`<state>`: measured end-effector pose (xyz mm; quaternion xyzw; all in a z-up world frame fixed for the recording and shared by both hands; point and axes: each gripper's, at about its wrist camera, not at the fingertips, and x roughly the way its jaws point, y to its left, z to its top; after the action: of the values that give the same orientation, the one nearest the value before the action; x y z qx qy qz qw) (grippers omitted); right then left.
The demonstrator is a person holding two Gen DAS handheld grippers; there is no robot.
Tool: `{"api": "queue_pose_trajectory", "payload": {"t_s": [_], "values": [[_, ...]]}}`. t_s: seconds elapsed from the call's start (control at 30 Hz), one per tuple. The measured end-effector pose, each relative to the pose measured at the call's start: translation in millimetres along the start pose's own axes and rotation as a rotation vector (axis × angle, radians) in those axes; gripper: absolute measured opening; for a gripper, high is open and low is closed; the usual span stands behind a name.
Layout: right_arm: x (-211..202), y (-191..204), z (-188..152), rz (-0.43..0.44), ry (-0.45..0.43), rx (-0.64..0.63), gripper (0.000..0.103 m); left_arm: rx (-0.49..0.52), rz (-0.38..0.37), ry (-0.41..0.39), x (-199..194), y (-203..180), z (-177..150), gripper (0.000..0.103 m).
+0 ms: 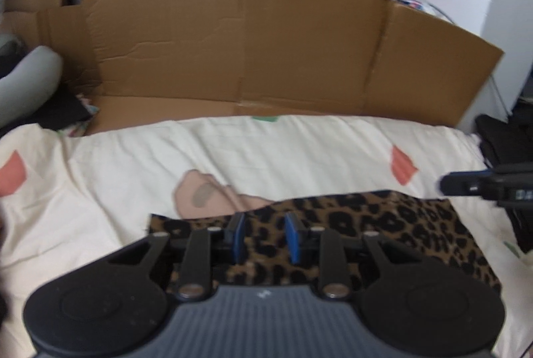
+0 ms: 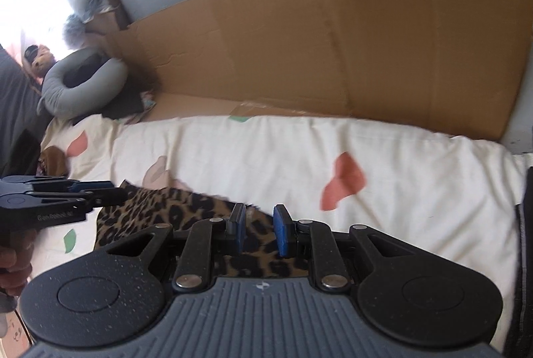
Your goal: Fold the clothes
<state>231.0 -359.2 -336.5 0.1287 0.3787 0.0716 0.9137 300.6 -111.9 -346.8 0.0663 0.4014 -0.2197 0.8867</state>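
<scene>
Claws [image 1: 265,236] above leopard cloth [image 1: 383,221], cardboard [image 1: 233,48] behind.

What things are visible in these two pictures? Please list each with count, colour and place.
Leopard-print garment: one, brown and black, flat on the bedcover under both grippers.
Bedcover: one, cream with coral and green patches.
Cardboard sheet: one, brown, standing behind the bed.
Neck pillow: one, grey, far left.
Soft toy: one, brown, behind the pillow.
Left gripper: open, above the garment.
Right gripper: open, above the garment.
</scene>
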Motion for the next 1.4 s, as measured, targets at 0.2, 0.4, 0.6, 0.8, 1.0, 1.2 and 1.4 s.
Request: {"api": "queue_pose_trajectory", "payload": {"t_s": [0.2,0.4,0.6,0.8,1.0,1.2,1.4], "values": [[18.4,20.2,-10.7,0.02,0.037,-0.074,0.025,0.022,-0.039,0.022,15.3,-15.2,-5.2,0.028],[44.4,30.6,-15.2,0.014,0.069,-0.13,0.025,0.026,-0.069,0.043,34.5,-23.0,-8.5,0.029],[68.8,31.4,-14.1,0.004,0.103,-0.14,0.023,-0.009,-0.094,0.021,35.2,-18.9,-8.5,0.032],[73.6,24.9,-15.9,0.032,0.11,-0.125,0.023,-0.052,-0.128,-0.009,31.2,-13.4,-7.1,0.032],[73.9,24.1,-17.8,0.036,0.101,-0.123,0.023,-0.022,-0.115,0.008,34.6,-20.6,-13.5,0.035],[72.9,20.6,-17.9,0.049,0.101,-0.119,0.023,0.032,-0.086,0.036,41.7,-29.7,-18.3,0.046],[57.0,20.7,-8.0,0.054,0.066,-0.061,0.024,0.009,-0.079,0.059,50.9,-26.5,-16.7,0.049]]}}
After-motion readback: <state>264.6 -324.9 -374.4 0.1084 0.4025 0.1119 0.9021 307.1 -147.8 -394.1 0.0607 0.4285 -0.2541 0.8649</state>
